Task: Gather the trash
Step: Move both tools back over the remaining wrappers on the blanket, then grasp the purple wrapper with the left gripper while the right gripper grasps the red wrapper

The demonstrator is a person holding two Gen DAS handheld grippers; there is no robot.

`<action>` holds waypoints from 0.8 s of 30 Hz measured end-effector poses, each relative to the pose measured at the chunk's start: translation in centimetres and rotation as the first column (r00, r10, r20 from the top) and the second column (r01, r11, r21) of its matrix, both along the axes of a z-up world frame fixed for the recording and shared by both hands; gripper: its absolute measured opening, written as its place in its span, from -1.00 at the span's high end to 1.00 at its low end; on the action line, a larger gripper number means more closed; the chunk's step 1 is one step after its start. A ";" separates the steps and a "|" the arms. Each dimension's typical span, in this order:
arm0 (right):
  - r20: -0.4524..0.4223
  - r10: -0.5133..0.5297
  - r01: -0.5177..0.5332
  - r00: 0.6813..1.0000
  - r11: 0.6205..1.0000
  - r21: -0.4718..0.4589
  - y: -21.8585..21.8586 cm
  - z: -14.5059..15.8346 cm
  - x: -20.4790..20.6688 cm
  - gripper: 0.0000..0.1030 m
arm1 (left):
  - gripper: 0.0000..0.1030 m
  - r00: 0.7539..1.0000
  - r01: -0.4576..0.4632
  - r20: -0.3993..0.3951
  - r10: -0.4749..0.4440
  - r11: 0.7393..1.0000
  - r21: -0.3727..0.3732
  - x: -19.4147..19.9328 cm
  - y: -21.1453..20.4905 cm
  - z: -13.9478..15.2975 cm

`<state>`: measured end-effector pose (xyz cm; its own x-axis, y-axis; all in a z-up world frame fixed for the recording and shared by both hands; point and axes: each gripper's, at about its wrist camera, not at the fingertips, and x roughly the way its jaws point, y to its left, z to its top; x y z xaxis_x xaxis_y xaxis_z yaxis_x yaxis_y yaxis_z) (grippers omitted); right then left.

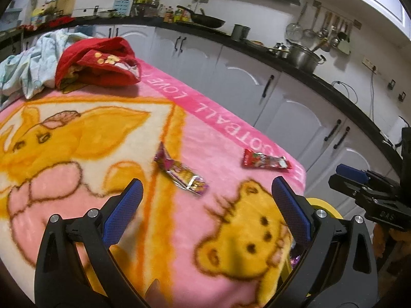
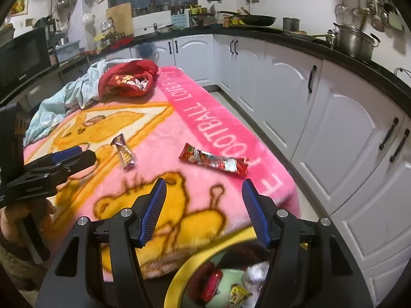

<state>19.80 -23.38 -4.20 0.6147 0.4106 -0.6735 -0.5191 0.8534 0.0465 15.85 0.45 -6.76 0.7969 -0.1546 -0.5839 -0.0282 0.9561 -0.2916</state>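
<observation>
Two snack wrappers lie on a pink cartoon blanket [image 1: 210,133]. The purple-and-gold wrapper [image 1: 179,172] lies just beyond my left gripper [image 1: 206,182], which is open with nothing between its blue pads. The red wrapper [image 1: 265,160] lies further right, near the blanket's edge. In the right wrist view, the red wrapper [image 2: 213,161] lies a short way ahead of my right gripper [image 2: 204,182], which is open and holds nothing. The purple-and-gold wrapper [image 2: 125,152] is to its left, near the left gripper [image 2: 77,155]. A yellow bin [image 2: 179,274] with several bits of trash sits below the right gripper.
A red garment [image 1: 102,61] and a pale blue cloth [image 1: 30,61] are piled at the blanket's far end. White kitchen cabinets [image 2: 334,128] under a black counter run along the right side, with a strip of floor between. A hand [image 2: 15,218] holds the left gripper.
</observation>
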 end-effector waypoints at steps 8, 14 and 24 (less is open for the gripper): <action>-0.004 0.075 -0.075 0.997 0.994 -0.079 3.4 -1.4 4.0 -0.14 | -0.78 0.998 -0.035 -0.052 0.033 0.999 -0.036 2.2 1.8 -1.0; -0.031 0.133 -0.137 0.991 0.975 -0.173 5.5 -3.6 7.0 -0.14 | -0.78 0.996 -0.047 -0.081 0.042 0.998 -0.051 3.8 2.6 -1.8; -0.096 0.168 -0.187 0.981 0.952 -0.242 7.2 -6.3 10.6 -0.14 | -0.47 0.988 -0.064 -0.148 0.051 0.994 -0.089 6.8 3.0 -3.4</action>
<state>30.43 -16.15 -10.52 0.4923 0.3224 -0.8085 -0.6664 0.7372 -0.1118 22.66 3.40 -10.19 0.7135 -0.1703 -0.6796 -0.1310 0.9205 -0.3682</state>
